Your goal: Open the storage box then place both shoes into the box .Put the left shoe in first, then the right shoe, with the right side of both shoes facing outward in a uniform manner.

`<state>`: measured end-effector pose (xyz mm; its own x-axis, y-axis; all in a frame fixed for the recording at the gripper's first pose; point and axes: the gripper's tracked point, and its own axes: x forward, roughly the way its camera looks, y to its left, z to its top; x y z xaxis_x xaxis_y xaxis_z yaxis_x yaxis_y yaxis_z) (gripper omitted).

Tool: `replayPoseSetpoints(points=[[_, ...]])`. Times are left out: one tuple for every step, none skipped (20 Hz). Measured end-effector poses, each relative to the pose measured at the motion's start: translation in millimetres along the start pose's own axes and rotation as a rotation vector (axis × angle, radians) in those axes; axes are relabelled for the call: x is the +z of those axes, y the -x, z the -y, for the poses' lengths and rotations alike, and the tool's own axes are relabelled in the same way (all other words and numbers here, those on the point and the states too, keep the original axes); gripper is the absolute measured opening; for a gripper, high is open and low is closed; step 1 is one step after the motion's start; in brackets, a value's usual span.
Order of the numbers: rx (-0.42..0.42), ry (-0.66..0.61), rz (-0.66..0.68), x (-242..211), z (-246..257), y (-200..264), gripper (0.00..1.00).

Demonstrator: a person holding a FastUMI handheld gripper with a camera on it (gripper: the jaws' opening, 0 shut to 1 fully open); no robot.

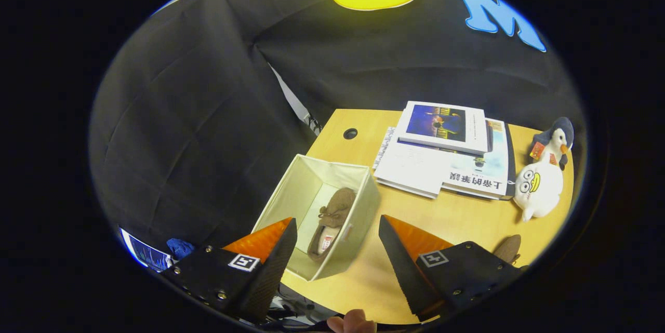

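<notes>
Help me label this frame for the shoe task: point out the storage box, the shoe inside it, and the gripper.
storage box [370, 199]: gripper view, its right wall.
shoe [332, 213]: gripper view, its brown upper.
gripper [337, 250]: gripper view, midway between its open fingers.

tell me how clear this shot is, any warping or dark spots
Gripper view: fisheye bends the table edge; light is even and the shoe in the storage box is sharp. The gripper, jaws open and empty, is in focus; the second shoe sits half-hidden behind it.
</notes>
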<state>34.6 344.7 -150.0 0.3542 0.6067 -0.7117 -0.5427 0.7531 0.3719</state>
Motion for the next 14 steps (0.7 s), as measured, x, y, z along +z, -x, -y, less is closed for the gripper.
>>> replayPoseSetpoints(points=[[-0.004, 0.000, 0.004, -3.2, 11.2, -1.9, 0.96], [-0.008, 0.004, 0.006, -5.4, 18.5, 3.8, 0.96], [-0.015, 0.008, 0.008, -8.9, 26.7, 11.2, 0.96], [-0.021, 0.011, 0.014, -10.4, 35.4, 18.5, 0.96], [-0.028, 0.014, 0.017, -13.3, 43.5, 24.2, 0.96], [-0.032, 0.011, 0.020, -15.5, 50.7, 31.0, 0.96], [-0.037, 0.005, 0.022, -19.2, 57.6, 36.6, 0.96], [-0.042, -0.003, 0.028, -21.3, 65.6, 42.2, 0.96], [-0.051, -0.011, 0.032, -24.3, 74.9, 47.2, 0.96], [-0.061, -0.014, 0.042, -26.0, 85.4, 52.6, 0.96], [-0.094, -0.022, 0.050, -28.7, 99.7, 56.8, 0.96], [-0.119, -0.024, 0.051, -33.7, 114.5, 63.0, 0.96], [-0.134, -0.031, 0.052, -39.2, 124.6, 67.2, 0.96], [-0.144, -0.043, 0.057, -43.5, 134.1, 72.4, 0.96]])
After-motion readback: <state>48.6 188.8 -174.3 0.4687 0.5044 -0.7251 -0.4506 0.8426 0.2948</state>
